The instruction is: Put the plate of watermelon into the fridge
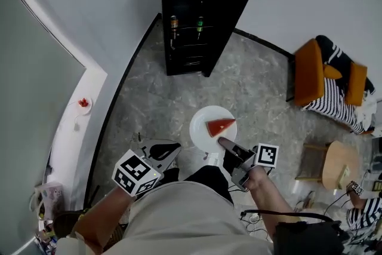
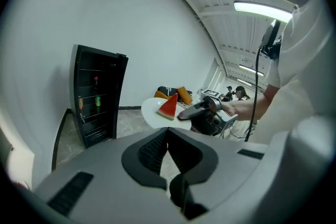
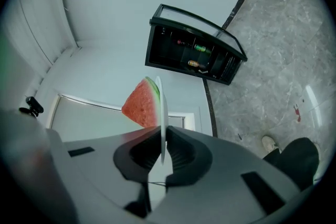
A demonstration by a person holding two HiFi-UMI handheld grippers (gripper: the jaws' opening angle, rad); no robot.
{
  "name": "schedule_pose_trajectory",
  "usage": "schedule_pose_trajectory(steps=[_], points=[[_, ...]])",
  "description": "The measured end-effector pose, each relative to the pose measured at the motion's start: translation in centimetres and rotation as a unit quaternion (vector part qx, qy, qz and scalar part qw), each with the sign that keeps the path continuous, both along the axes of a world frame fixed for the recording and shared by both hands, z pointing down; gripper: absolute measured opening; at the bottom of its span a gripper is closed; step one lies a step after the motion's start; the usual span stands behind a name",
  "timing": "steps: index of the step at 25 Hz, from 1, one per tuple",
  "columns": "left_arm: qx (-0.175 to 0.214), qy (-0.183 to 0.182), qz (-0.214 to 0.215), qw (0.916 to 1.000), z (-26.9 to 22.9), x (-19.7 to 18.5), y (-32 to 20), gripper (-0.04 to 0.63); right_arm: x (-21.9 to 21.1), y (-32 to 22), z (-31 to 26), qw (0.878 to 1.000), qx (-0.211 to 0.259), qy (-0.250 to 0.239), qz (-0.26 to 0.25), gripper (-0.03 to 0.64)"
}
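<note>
A white plate (image 1: 203, 128) carries a red watermelon wedge (image 1: 221, 126) over the grey floor. My right gripper (image 1: 222, 143) is shut on the plate's near rim. In the right gripper view the plate (image 3: 163, 107) shows edge-on between the jaws, with the wedge (image 3: 143, 104) to its left. The black fridge (image 1: 197, 15) stands ahead against the wall with bottles on its shelves; a dark panel, seemingly its door, juts out at its right. My left gripper (image 1: 173, 149) hovers left of the plate, shut and holding nothing. The left gripper view shows the plate (image 2: 155, 108), the wedge (image 2: 169, 106) and the fridge (image 2: 97, 97).
An orange chair (image 1: 316, 71) with striped cloth stands at the right. A round wooden stool (image 1: 337, 164) is nearer, with people beyond it. A white ledge (image 1: 71, 128) runs along the left wall and bears a small dish with something red (image 1: 83, 103).
</note>
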State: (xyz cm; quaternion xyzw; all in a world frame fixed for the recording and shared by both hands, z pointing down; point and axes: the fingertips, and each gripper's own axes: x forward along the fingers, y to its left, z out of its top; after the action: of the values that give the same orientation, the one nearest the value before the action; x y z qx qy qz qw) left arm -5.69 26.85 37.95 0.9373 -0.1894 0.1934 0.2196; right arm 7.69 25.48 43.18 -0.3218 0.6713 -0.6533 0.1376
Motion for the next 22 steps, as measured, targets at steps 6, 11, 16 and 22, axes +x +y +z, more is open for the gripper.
schedule_pose_trajectory(steps=[6, 11, 16, 22], points=[[0.005, 0.007, 0.012, 0.9999, 0.0, -2.4, -5.2, 0.012, -3.0, -8.8, 1.5, 1.000, -0.011, 0.003, 0.015, 0.029], [0.003, 0.006, 0.009, 0.9999, 0.1, -3.7, -10.4, 0.012, -3.8, -17.7, 3.8, 0.999, -0.020, 0.005, 0.029, 0.029], [0.014, -0.005, -0.001, 0.9999, -0.6, -4.2, -15.3, 0.012, -3.7, -25.8, 4.8, 0.999, -0.010, 0.012, 0.029, 0.029], [0.009, -0.017, -0.007, 0.9998, -1.3, -2.7, -24.9, 0.012, -3.7, -38.8, 7.0, 0.999, -0.019, 0.006, 0.029, 0.029]])
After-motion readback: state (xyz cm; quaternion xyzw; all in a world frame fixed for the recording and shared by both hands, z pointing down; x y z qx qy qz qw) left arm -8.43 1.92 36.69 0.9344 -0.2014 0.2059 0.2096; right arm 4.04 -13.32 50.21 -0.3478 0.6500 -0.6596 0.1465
